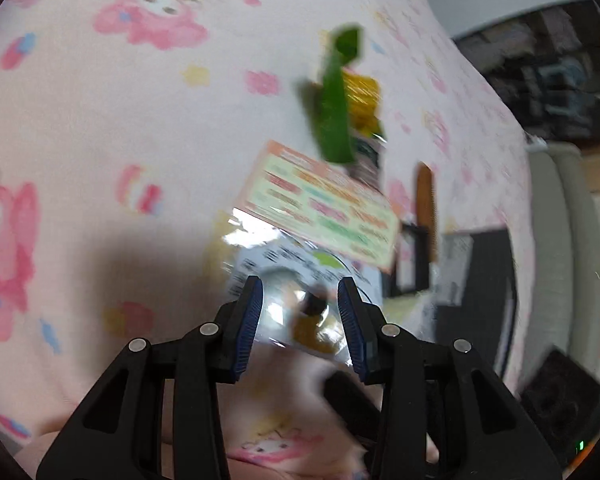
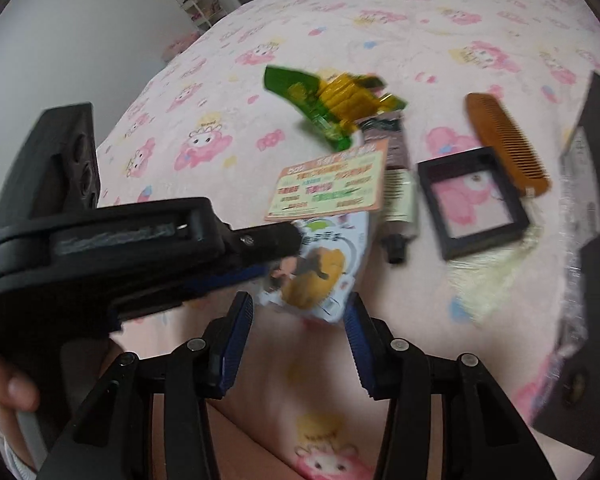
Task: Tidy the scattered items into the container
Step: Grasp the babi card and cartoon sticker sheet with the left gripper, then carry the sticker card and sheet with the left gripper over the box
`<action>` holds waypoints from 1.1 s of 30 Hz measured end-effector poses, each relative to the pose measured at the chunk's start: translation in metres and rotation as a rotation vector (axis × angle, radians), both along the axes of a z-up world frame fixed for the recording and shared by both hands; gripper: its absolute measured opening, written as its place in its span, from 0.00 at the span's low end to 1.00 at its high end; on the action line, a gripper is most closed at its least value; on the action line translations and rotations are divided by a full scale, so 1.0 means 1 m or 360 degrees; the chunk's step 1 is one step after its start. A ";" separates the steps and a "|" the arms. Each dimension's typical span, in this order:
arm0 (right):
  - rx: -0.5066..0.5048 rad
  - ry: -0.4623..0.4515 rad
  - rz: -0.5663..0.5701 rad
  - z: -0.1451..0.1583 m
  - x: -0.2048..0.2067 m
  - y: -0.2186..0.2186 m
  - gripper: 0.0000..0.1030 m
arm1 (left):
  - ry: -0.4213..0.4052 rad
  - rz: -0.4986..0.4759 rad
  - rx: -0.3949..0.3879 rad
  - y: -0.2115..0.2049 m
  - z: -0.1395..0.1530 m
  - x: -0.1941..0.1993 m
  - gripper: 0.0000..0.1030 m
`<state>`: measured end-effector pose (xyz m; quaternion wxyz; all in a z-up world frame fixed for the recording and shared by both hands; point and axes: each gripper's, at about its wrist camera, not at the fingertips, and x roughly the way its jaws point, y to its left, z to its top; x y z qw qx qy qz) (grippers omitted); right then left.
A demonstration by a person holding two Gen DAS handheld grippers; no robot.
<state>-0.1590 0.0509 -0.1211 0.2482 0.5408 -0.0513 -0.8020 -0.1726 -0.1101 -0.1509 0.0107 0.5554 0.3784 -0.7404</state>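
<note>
A pink cartoon-print bedsheet fills most of the view. At eleven o'clock stands a plain white wall, with a white shelf rack beside it, blurred.

Motion blur smears the card's print.

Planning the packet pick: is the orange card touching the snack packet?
Touching. In the right wrist view, the lower edge of the orange card overlaps the top of the snack packet with no gap. The left wrist view shows the same overlap.

Pink cartoon-print bedspread, scattered items
</note>
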 end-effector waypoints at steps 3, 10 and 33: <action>0.0016 0.0022 -0.0045 0.005 -0.002 0.016 0.42 | -0.0026 0.0130 -0.0036 -0.012 -0.002 0.000 0.38; -0.0049 -0.0041 -0.0105 -0.007 -0.028 0.025 0.42 | -0.0075 0.0208 -0.0143 -0.022 -0.014 -0.009 0.44; -0.0013 0.0145 -0.0116 0.039 -0.013 0.057 0.27 | 0.0215 -0.0351 0.0232 0.033 0.019 -0.012 0.30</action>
